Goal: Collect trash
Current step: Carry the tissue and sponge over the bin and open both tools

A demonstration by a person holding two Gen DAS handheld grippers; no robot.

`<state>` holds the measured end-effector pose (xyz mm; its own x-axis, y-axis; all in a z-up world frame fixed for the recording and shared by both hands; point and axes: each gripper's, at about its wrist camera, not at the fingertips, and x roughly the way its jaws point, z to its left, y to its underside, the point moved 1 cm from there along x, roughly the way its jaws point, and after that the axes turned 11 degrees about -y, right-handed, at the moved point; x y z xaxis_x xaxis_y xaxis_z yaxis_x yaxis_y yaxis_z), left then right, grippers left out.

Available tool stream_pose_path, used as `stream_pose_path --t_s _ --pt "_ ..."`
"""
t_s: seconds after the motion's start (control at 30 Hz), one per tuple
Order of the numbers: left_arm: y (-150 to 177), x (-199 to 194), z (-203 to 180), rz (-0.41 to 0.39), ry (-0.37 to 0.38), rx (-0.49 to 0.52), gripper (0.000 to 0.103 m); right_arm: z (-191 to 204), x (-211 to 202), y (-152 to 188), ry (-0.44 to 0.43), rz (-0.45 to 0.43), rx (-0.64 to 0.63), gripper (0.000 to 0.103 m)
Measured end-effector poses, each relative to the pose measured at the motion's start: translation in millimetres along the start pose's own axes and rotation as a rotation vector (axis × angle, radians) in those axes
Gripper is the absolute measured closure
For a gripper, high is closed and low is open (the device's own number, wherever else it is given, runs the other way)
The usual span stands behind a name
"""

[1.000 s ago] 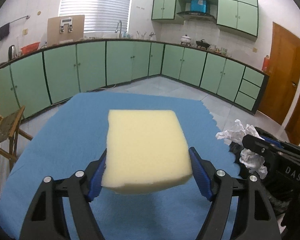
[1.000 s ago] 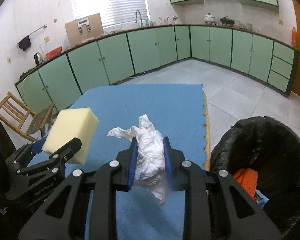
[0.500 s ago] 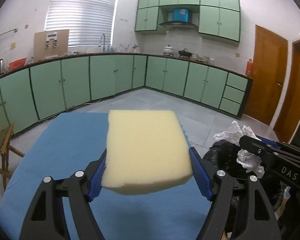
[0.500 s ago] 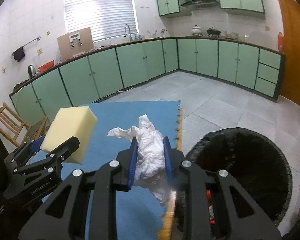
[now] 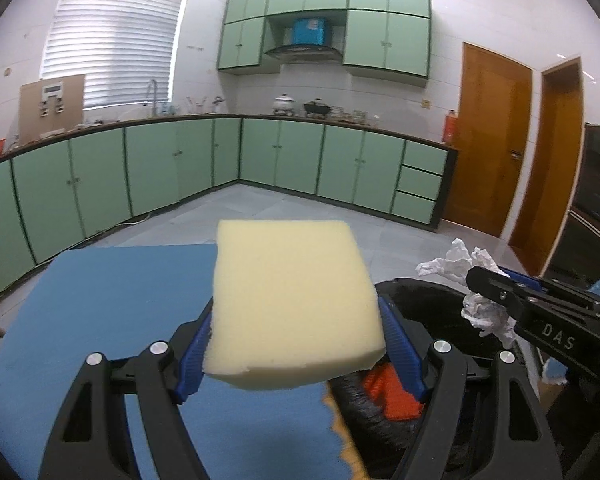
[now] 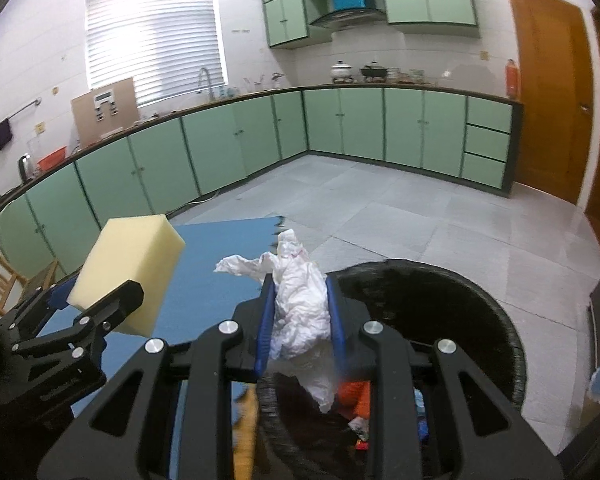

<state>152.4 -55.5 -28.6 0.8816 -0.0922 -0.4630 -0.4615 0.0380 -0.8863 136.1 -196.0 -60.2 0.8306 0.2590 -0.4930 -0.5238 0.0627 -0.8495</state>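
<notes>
Both tools have swung from the blue mat (image 5: 112, 320) towards the black-lined bin (image 6: 452, 304) — drop-off looks close. The left tool (image 5: 296, 344) clamps the yellow foam block (image 5: 292, 304), and the right tool (image 6: 300, 316) pinches crumpled white paper (image 6: 300, 300).

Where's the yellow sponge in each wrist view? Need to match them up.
Left wrist: sponge dead centre, clamped in the left gripper.
Right wrist: sponge at left, in that same gripper seen from the side.
Shared landmark: black trash bin, lower right in left wrist, bottom right in right wrist.
</notes>
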Motion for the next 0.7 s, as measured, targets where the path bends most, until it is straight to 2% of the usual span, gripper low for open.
stream_pose_path --t_s 0.37,0.7 --pt "4.9 24.5 -63.4 0.017 0.104 0.060 0.028 -66.4 -1.9 19.3 0.115 0.013 0.077 0.079" --pt "33.9 64.8 -114.1 0.093 0.170 0.123 0.027 -117.6 22.1 51.4 0.196 0.087 0.159 0.079"
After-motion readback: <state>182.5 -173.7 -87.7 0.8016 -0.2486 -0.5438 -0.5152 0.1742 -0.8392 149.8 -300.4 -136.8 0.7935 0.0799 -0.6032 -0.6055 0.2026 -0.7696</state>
